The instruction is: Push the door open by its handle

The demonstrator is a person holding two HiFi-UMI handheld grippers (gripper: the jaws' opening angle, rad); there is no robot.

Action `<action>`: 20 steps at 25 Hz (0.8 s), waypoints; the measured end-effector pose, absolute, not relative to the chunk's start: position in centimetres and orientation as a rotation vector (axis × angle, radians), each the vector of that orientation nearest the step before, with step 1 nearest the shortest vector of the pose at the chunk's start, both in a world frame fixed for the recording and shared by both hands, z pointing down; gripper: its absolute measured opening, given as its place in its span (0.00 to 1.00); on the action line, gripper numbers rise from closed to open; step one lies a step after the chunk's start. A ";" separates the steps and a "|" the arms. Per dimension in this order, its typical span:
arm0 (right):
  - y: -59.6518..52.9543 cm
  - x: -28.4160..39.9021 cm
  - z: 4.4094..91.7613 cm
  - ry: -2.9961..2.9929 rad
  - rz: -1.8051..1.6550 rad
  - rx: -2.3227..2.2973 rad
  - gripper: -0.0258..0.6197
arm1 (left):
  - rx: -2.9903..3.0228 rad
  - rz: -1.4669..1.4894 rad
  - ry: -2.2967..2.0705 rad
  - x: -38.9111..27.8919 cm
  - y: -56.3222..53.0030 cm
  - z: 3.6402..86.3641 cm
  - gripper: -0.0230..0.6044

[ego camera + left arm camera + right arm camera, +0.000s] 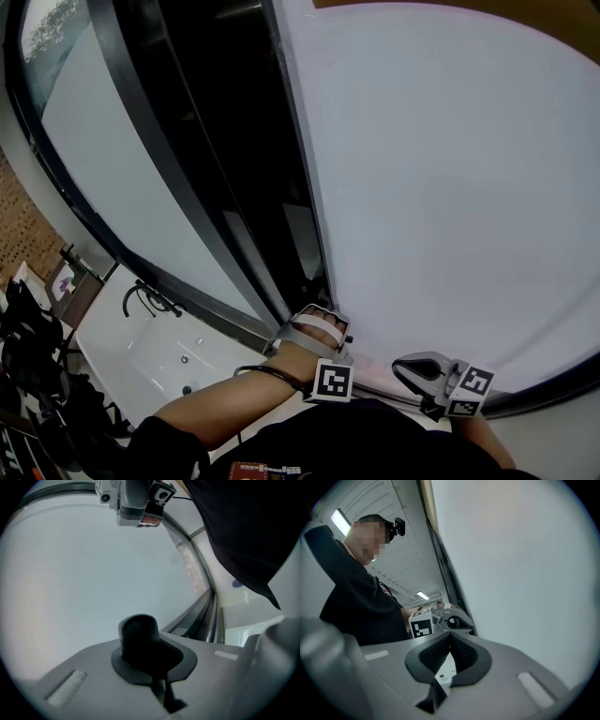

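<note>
My left tool (317, 328) is closed tight on nothing, its tip close to the white door (450, 187); my right tool (419, 367), just beside it, is closed too

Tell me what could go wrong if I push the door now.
1. The left gripper is shut on nothing, and no handle shows in any view, so you may push on the bare door panel.
2. It sits close to the dark gap at the door's edge and could slip into it.
</note>
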State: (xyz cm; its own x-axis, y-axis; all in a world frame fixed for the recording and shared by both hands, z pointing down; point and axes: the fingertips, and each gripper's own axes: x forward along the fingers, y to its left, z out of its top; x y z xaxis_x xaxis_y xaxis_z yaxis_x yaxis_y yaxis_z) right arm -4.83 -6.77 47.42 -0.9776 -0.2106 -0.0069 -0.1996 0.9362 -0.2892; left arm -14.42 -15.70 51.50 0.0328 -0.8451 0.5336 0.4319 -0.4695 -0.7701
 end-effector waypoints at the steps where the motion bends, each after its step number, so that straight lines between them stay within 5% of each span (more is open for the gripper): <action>1: -6.7 -4.9 47.4 3.052 -0.449 -0.321 0.04 | -1.290 -1.655 0.456 -14.7 -15.6 51.7 0.04; 20: -4.8 -1.1 46.6 3.047 -0.374 -0.343 0.04 | -1.145 -1.744 0.422 -15.5 -17.8 55.1 0.04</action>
State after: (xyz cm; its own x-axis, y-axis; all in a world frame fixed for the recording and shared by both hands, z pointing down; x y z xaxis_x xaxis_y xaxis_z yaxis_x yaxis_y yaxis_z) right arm -1.12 -4.82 46.64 -0.9740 -0.2252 -0.0251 -0.2124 0.9461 -0.2444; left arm -15.51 -17.76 55.12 -0.0866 -0.8584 0.5057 0.5324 -0.4689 -0.7048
